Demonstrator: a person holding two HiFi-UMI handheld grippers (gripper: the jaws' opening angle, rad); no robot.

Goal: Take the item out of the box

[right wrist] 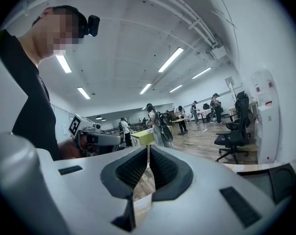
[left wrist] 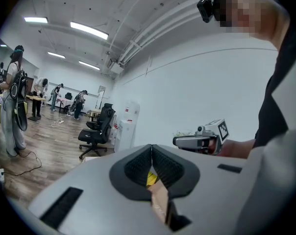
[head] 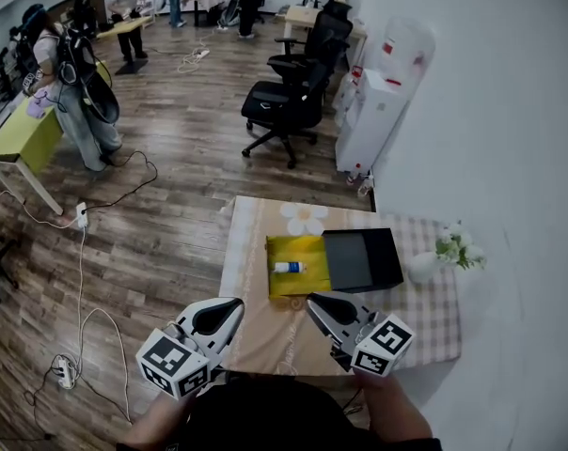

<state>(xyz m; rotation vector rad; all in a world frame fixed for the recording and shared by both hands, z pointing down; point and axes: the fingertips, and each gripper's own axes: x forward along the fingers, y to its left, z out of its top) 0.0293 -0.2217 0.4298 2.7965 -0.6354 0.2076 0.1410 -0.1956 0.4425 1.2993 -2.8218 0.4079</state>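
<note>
On the cloth-covered table (head: 265,336) lies an opened box: a yellow tray (head: 298,287) with its black lid (head: 362,259) beside it on the right. A small white bottle with a blue cap (head: 289,268) rests on its side inside the yellow tray. My left gripper (head: 235,305) hovers at the table's near left edge, shut and holding nothing. Near the front edge, just short of the box, my right gripper (head: 314,301) is shut and empty too. In the left gripper view the jaws (left wrist: 151,151) meet, with a sliver of yellow behind them. The right gripper view shows closed jaws (right wrist: 148,151).
A white vase with flowers (head: 453,250) stands at the table's right edge, next to the wall. A flower-shaped mat (head: 306,218) lies at the far edge. Beyond are office chairs (head: 289,101), a water dispenser (head: 373,111), floor cables (head: 82,252) and several people.
</note>
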